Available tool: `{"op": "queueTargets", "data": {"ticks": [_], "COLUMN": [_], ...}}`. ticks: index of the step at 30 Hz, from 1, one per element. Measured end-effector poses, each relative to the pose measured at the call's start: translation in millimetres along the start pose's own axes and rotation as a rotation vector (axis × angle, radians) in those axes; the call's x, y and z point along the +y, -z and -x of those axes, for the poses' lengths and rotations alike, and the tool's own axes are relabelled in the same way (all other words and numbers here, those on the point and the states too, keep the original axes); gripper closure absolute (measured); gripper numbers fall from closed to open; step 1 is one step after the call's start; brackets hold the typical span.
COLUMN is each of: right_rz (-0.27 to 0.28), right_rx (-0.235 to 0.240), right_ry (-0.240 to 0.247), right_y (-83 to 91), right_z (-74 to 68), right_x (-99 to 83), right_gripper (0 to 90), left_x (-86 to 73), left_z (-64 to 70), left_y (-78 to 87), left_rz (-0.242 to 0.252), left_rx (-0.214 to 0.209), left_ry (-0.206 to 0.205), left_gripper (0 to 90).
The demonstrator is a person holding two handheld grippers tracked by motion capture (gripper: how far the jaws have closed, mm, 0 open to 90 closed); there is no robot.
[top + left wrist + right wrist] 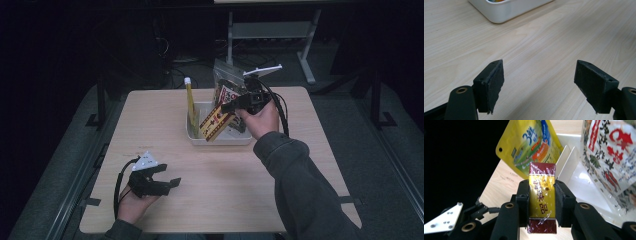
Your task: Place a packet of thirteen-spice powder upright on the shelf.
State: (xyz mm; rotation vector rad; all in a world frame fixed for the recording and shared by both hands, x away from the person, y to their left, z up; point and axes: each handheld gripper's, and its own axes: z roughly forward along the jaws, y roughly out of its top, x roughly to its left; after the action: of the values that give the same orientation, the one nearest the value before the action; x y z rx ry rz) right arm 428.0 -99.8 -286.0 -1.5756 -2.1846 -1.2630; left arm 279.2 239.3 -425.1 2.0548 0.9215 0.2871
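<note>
The wooden table (225, 175) carries a white bin (200, 136) at its far middle, with a tall yellow pouch (190, 107) standing at the bin's left end and a clear printed snack bag (227, 85) rising at its far right. The step in hand looks like moving the yellow-and-maroon box (216, 121) at the bin, though whether in or out I cannot tell; either way, keep the grip square across its narrow sides and steer clear of the snack bag. The right gripper (541, 197) is clenched on this box, jaws pressing both long edges, holding it tilted over the bin's near right part. The left gripper (539, 82) rests near left on the table, jaws spread wide, grasping nothing
</note>
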Motion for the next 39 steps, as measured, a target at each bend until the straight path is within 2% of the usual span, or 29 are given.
{"op": "queueTargets", "data": {"ticks": [3, 7, 12, 19, 22, 27, 31, 39], "right_rz": [0.014, 0.02, 0.034, 0.05, 0.061, 0.09, 0.097, 0.135], "right_rx": [0.0, -0.025, -0.082, -0.118, -0.15, -0.148, -0.171, -0.188], "right_ry": [0.004, 0.013, -0.01, -0.027, -0.039, -0.073, -0.076, -0.109], "right_y": [-4.5, -12.3, -23.7, -36.4, -42.4, -52.5, -60.1, -70.9], "right_z": [-3.0, -7.3, -6.2, -3.9, -1.2, -0.8, -2.3, 6.5], "right_x": [6.7, 13.9, 24.2, 34.6, 36.7, 38.4, 38.4, 33.4], "right_gripper": [67.9, 67.9, 67.9, 67.9, 67.8, 67.8, 67.8, 67.9], "left_x": [-0.6, -0.8, -0.7, -0.8, -0.5, -1.0, -0.8, -1.3], "left_z": [-1.4, -2.3, -2.5, -2.9, -2.1, -2.4, -3.0, -4.4], "left_y": [0.3, 0.8, 1.4, 2.2, 2.1, 0.7, 2.2, 3.1], "left_rz": [0.0, 0.003, -0.004, 0.007, 0.011, 0.006, 0.012, 0.019], "left_rx": [-0.001, -0.003, 0.004, -0.002, -0.007, -0.009, -0.008, -0.009], "left_ry": [0.004, 0.006, 0.002, 0.0, -0.002, 0.006, 0.007, 0.015], "left_gripper": [23.4, 23.3, 23.4, 23.4, 23.4, 23.4, 23.4, 23.4]}}
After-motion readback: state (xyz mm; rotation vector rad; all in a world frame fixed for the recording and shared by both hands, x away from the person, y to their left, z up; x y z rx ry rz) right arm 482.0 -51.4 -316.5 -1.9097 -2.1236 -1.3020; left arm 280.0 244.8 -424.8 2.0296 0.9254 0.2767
